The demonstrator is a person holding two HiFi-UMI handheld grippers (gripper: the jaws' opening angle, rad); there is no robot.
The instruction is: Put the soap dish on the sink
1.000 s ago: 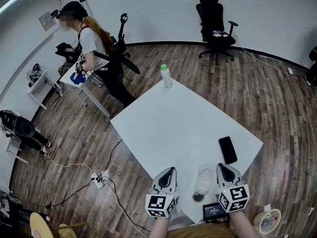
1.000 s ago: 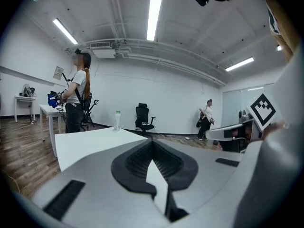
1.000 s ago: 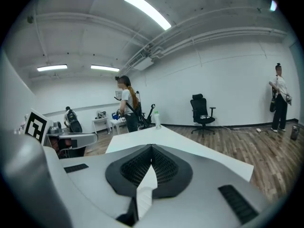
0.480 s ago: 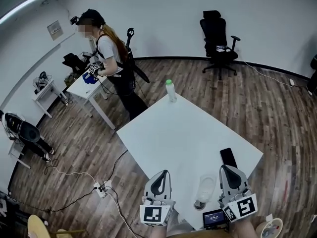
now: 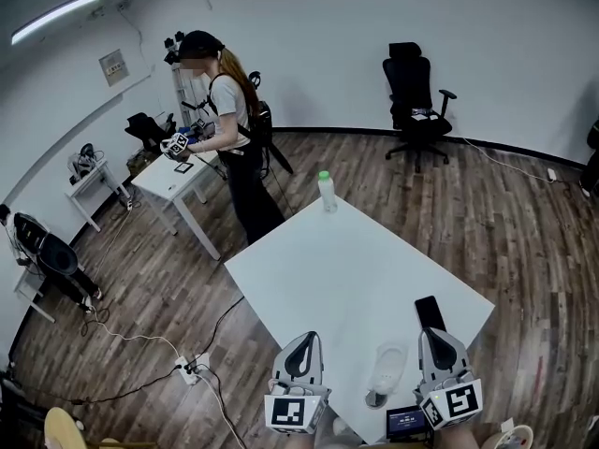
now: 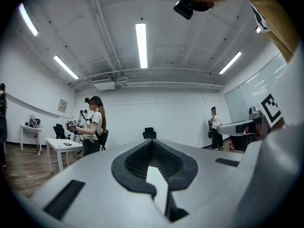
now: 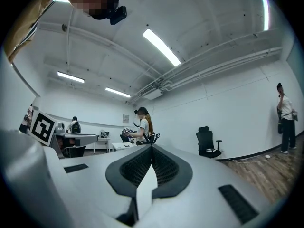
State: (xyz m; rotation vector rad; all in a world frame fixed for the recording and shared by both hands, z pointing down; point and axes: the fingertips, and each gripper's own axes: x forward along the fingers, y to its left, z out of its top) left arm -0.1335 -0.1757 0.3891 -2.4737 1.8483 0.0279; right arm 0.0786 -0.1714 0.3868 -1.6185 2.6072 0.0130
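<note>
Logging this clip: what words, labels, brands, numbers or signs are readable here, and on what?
None can be read.
Left gripper, right gripper: cubes bear square markers only, no letters.
Wall notice: print too small.
Small screen beside the right gripper: lit figures, too blurred.
Bottle: no label legible.
</note>
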